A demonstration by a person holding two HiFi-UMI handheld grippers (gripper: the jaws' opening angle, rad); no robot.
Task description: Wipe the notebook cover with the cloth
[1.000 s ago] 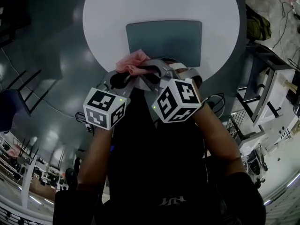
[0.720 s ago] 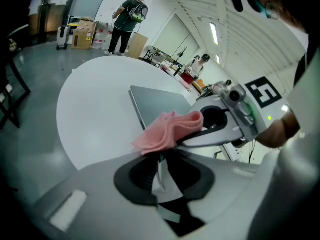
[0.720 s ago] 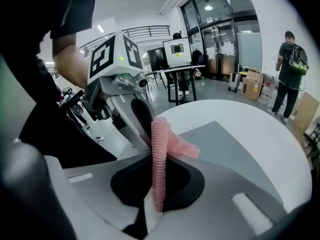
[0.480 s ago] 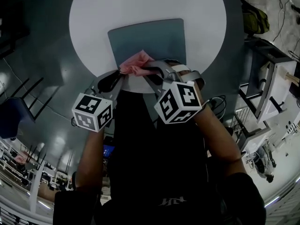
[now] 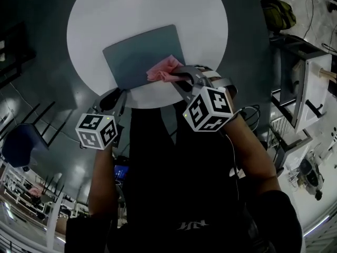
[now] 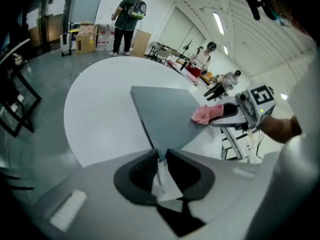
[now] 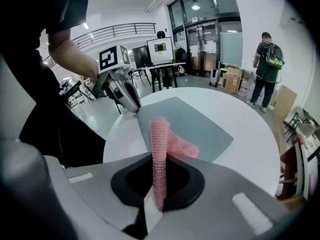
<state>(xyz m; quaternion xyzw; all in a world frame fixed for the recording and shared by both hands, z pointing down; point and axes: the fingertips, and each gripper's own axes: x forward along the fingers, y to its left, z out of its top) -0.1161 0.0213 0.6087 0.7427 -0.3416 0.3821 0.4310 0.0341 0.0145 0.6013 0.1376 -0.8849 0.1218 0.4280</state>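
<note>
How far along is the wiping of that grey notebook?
Done: the right gripper is shut on the pink cloth, and the left gripper pinches the near corner of the notebook, seemingly to steady it. In hand: the cloth sits at the cover's near right corner. Left: I cannot tell how much has been wiped, but most of the cover lies bare beyond the cloth.

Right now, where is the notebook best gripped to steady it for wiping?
The near corner, coming in from the table rim. The notebook lies flat, so only a thin corner suits tongs; the left gripper is shut on it there, away from the cloth.
</note>
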